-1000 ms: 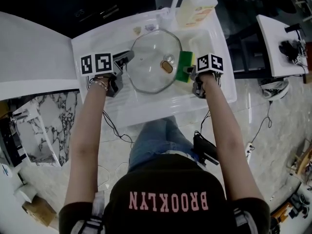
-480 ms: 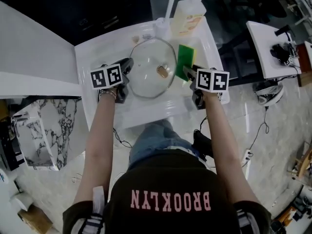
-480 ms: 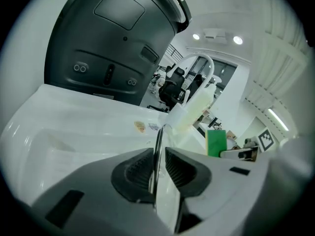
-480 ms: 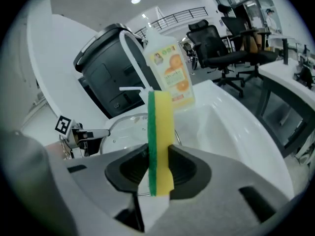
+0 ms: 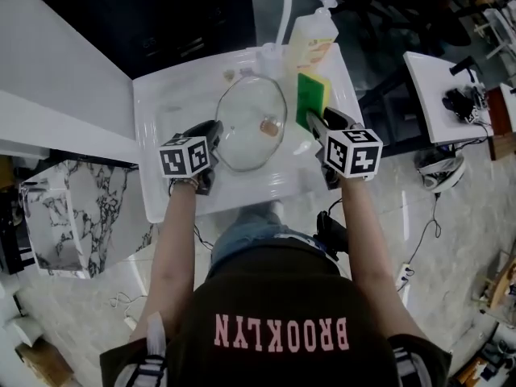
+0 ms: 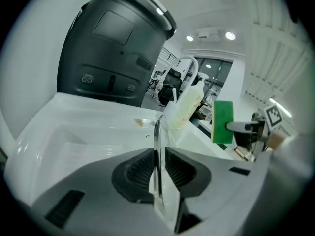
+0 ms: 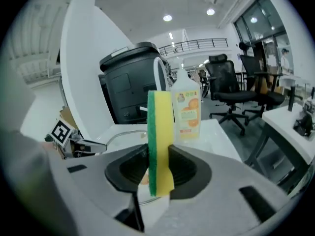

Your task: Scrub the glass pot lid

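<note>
The round glass pot lid (image 5: 250,122) with a brown knob (image 5: 270,125) is held over the white sink (image 5: 165,95). My left gripper (image 5: 211,131) is shut on the lid's left rim, and the lid's edge (image 6: 157,151) runs upright between its jaws. My right gripper (image 5: 313,121) is shut on a green and yellow sponge (image 5: 310,97), just right of the lid and apart from it. The sponge (image 7: 160,141) stands upright between the jaws. In the left gripper view, the sponge (image 6: 222,121) hangs at the right.
A soap bottle (image 5: 310,35) and a curved faucet (image 5: 284,6) stand at the sink's far edge, the bottle (image 7: 186,111) just behind the sponge. A dark bin (image 6: 113,48) sits beyond the sink. A white side table (image 5: 439,95) is at the right.
Both grippers have risen toward the camera with the lid and the sponge. The sponge has drawn off the lid's right rim.
</note>
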